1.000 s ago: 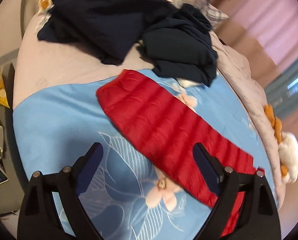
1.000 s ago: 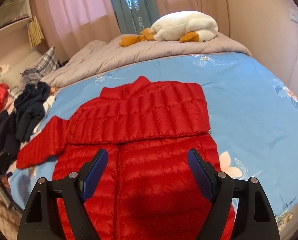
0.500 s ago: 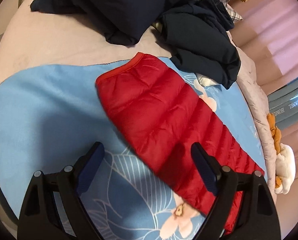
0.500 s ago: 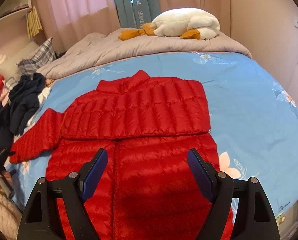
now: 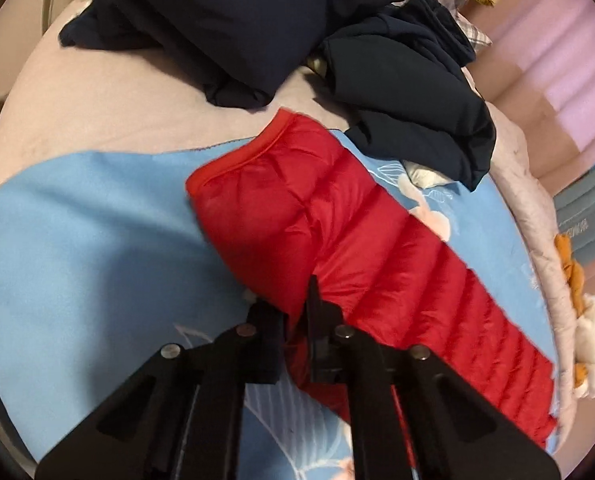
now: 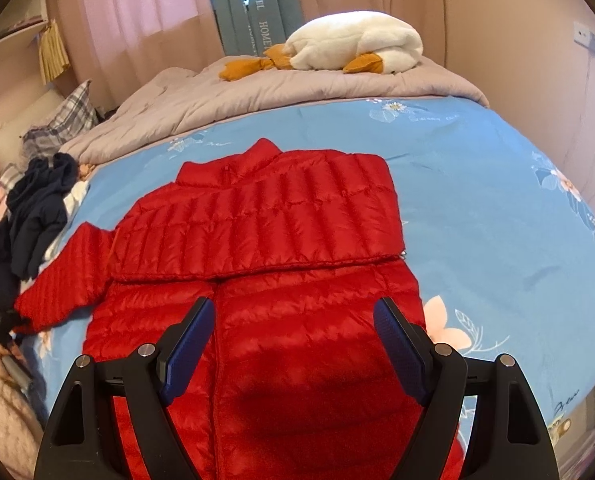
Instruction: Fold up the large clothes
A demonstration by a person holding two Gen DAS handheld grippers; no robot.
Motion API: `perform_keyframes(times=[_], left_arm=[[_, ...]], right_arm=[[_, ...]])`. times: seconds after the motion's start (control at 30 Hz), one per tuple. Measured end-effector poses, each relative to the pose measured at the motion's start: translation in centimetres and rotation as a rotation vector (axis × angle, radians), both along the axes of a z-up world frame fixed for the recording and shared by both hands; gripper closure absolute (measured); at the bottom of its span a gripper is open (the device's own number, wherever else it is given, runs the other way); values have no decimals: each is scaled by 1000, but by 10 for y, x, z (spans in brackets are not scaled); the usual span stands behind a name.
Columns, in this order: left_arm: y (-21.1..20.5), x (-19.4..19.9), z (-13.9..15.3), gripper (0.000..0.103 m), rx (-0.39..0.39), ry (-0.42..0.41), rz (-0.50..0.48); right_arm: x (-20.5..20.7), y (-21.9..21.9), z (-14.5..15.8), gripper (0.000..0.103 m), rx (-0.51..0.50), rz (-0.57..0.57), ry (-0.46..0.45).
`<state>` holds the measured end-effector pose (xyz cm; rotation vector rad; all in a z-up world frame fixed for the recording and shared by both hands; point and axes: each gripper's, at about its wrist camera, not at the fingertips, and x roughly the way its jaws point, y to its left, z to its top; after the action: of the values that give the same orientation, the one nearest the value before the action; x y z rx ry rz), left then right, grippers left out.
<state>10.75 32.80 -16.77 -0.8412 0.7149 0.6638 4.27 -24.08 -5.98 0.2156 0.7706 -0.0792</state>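
A red quilted puffer jacket (image 6: 257,240) lies spread on a bed with a light blue floral sheet (image 6: 477,208). Its top part is folded down toward the near side, collar at the far end, and the zip line runs down the middle toward the camera. One sleeve (image 5: 377,248) stretches out to the left across the sheet, its cuff close to a heap of dark navy clothes (image 5: 297,28).

The left tool (image 5: 295,332) has just been closing and now pinches the red fabric of that sleeve along its near edge, a little way in from the cuff; a fold of the sleeve bunches up between the two black fingers.

The right tool (image 6: 293,340) hovers over the lower body of the jacket with its blue pads (image 6: 189,344) spread wide and nothing between them; whether the tips touch the fabric cannot be told.

At the far end of the bed a grey-beige quilt (image 6: 257,92) is rumpled, with a white plush goose (image 6: 353,42) lying on it. A plaid pillow (image 6: 63,120) sits at the far left, and pink curtains (image 6: 129,12) hang behind
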Motion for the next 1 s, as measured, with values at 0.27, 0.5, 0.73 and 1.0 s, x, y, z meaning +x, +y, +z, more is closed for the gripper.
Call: perform_keyframes(times=[0.27,0.5,0.73,1.0], left_arm=[[-20,-12,60,98,102,-91,13],[-52,-17,121,99,178,-200,-56],[-91,-14,163,99,217,-268,-159],[-129,-18,196,99,263,-329,-256]], right_arm=[[-7,-10,3,22,12,-20,-24],[-12,-20,0,22,47,-33,-29],[-15,-26,6,22,54,-32,-49],[-22,-31,5,22,78,-31,-60]])
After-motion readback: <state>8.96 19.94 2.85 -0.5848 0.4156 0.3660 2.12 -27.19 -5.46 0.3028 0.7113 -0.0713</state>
